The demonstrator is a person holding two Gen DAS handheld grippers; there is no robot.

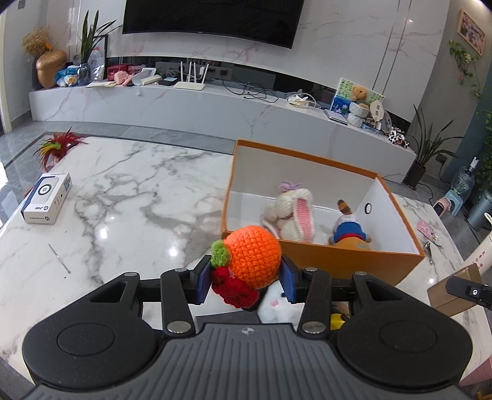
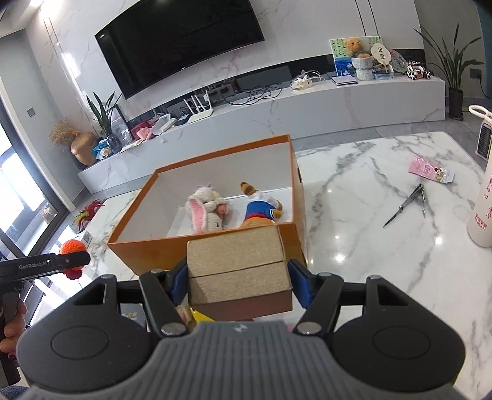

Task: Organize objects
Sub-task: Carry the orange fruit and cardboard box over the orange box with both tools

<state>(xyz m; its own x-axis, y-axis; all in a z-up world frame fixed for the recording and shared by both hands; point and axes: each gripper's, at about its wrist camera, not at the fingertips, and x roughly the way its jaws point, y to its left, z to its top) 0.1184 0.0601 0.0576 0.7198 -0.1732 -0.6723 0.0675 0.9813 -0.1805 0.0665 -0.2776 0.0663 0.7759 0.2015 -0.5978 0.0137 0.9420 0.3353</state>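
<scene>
Crocheted orange toy, with green leaf and red part below, clamped between the blue pads of the left gripper, above the marble table and just before the near wall of the orange box. Seen also small at the left edge of the right wrist view, behind the left gripper's black finger. Brown cardboard box squeezed between the pads of the right gripper, lifted just in front of the orange box's near wall. Inside the orange box, on its white floor: crocheted white rabbit with pink ears on the left side, plush toy in blue and white clothes beside it on the right, lying close together but not clearly touching. Further out on the table: white product box and thin metal pick to the left, red and yellow spiky decoration at the far left corner; on the right side folded metal tool, pink packet, white cylinder bottle at the edge. Behind the table, long marble TV shelf with router, cables, plants, and black television on the wall above
</scene>
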